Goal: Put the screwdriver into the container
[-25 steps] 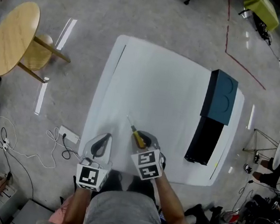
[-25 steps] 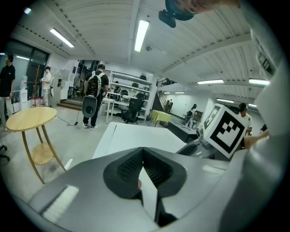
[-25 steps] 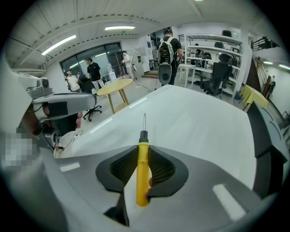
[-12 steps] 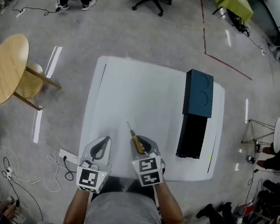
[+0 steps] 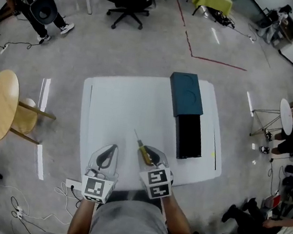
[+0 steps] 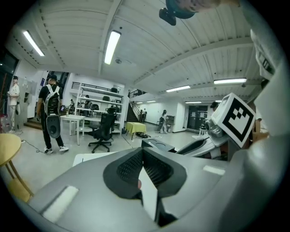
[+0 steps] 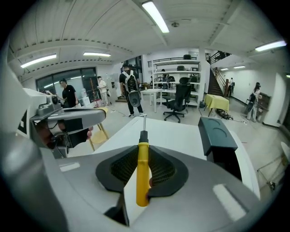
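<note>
**A:** How far along is the job?

**B:** About halfway, I'd judge. The right tool [image 5: 151,155] is gripping the yellow-handled screwdriver with the thin metal shaft [image 7: 142,158]. Its pads are pressing on the handle from both sides, and the shaft is pointing away toward 11 o'clock in the head view. The screwdriver is hanging over the near edge of the white surface [image 5: 121,110], so the pick-up looks done.

**A:** And the container?

**B:** The long dark rectangular container [image 5: 186,134] is lying along the 3 o'clock side of the surface. Its teal part is sitting at the far end, and its nearer black half is showing open. Nothing is showing inside it from here. It is sitting at roughly 1 o'clock from the right tool and well apart from the screwdriver.

**A:** What is the left tool doing?

**B:** The left tool [image 6: 143,158] is hanging beside the right one at its 9 o'clock. Its jaws are meeting at the tips and holding nothing.

**A:** So what's left?

**B:** Carrying the screwdriver across to the open black half, lowering it in and letting go.
</note>
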Demonstrator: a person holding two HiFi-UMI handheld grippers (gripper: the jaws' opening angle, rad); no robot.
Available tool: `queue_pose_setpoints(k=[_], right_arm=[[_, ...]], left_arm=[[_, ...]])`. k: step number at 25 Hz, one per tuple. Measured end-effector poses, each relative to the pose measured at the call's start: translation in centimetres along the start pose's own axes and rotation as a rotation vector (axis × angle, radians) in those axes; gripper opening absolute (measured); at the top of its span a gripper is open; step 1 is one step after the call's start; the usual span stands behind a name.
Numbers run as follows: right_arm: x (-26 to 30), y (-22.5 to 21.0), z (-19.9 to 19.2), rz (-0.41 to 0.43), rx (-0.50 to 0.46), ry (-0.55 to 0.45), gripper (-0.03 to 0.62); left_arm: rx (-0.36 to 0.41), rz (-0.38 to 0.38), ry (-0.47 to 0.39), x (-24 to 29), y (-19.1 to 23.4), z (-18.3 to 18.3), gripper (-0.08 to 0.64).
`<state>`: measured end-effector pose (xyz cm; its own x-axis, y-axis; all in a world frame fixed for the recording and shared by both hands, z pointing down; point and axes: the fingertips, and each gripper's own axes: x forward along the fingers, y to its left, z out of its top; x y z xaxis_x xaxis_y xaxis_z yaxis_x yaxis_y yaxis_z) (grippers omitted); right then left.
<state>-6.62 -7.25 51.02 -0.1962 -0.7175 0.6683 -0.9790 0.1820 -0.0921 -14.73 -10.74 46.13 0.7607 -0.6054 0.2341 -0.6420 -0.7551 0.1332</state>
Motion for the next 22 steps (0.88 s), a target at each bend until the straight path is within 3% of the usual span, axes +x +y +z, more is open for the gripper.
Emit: queue_pose_setpoints(k=[13, 22], right_arm=[[-6.3, -8.0, -1.7, -0.224, 0.184, -0.082, 0.075], [-10.7, -16.4, -4.2, -0.302, 0.266, -0.099, 0.075]], left_arm=[[0.081, -0.253, 0.01, 4.7, -8.2, 1.6, 0.012], [0.104, -0.326, 0.028, 9.4, -15.5, 2.3, 0.012]])
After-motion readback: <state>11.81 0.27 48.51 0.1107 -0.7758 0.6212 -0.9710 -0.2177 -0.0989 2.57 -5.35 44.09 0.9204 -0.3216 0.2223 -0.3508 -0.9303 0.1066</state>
